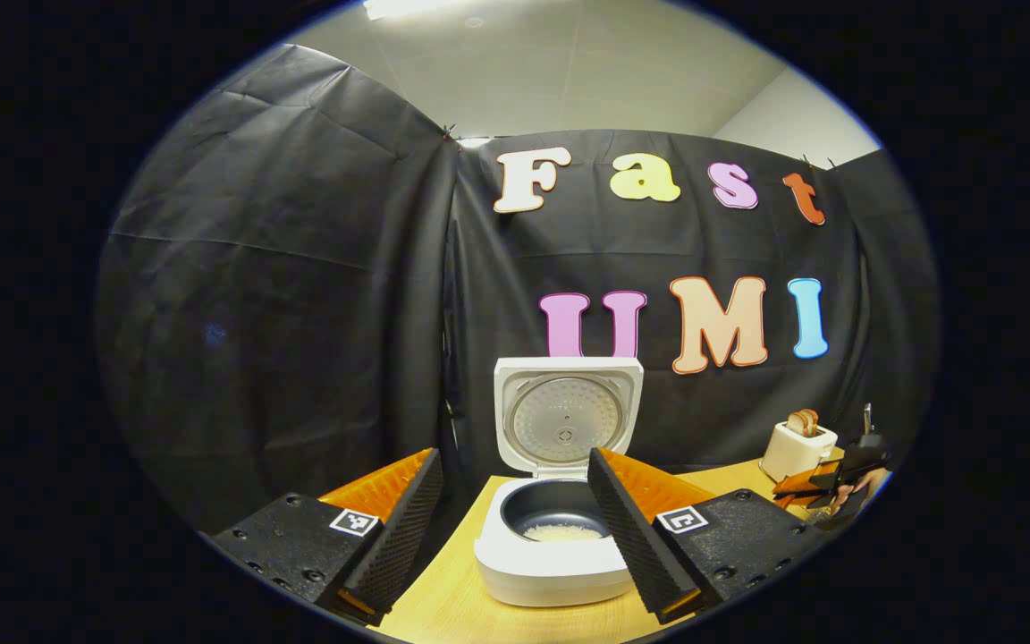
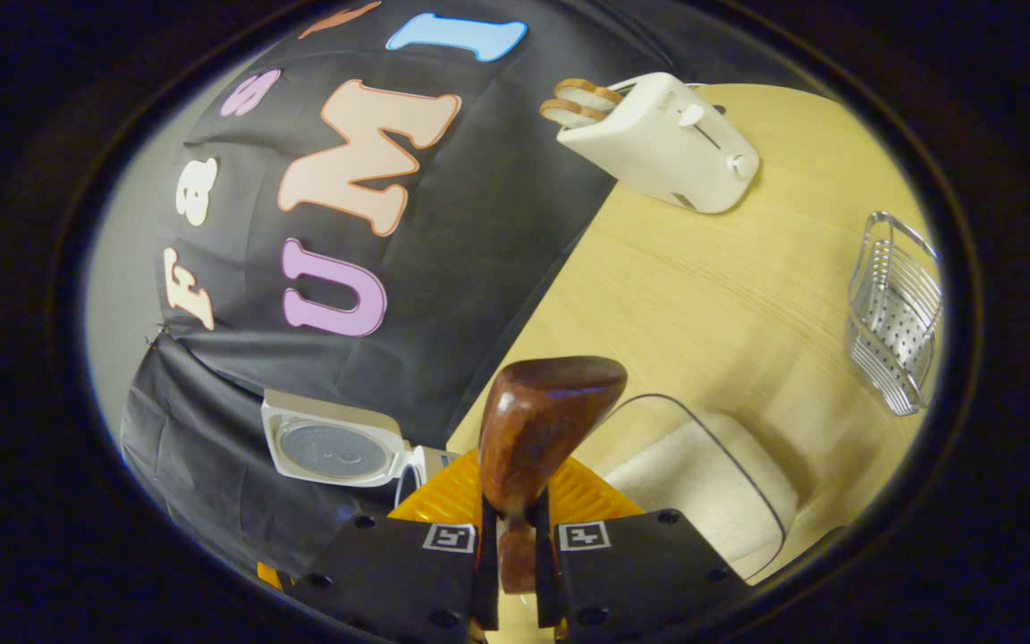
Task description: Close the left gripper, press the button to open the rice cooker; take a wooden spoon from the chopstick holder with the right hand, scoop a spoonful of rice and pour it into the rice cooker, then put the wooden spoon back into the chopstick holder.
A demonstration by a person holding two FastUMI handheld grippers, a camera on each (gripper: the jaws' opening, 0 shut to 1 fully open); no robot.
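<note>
Rice cooker (image 1: 560, 501) open on the tabletop (image 2: 721, 268), lid up, some rice in the pot. Right gripper (image 2: 515, 537) clamped on the wooden spoon (image 2: 537, 429) above the clear rice container (image 2: 703, 483); chopstick holder (image 2: 895, 313) empty nearby. Left gripper (image 1: 515, 528) wide apart, holding nothing. Left to do, apparently: returning the spoon, perhaps another pour. Toaster (image 2: 658, 139) well clear.

I can read no words or numbers on anything here. The square black-and-white tags (image 1: 353, 521) on my left gripper (image 1: 513, 465), in front of the rice cooker (image 1: 551, 563), and those on my right gripper (image 2: 515, 510) carry coded patterns, not letters. The fine print on the rice cooker's raised lid (image 1: 567, 419) and a faint mark on the toaster (image 1: 797, 452) to its right are too small to make out
</note>
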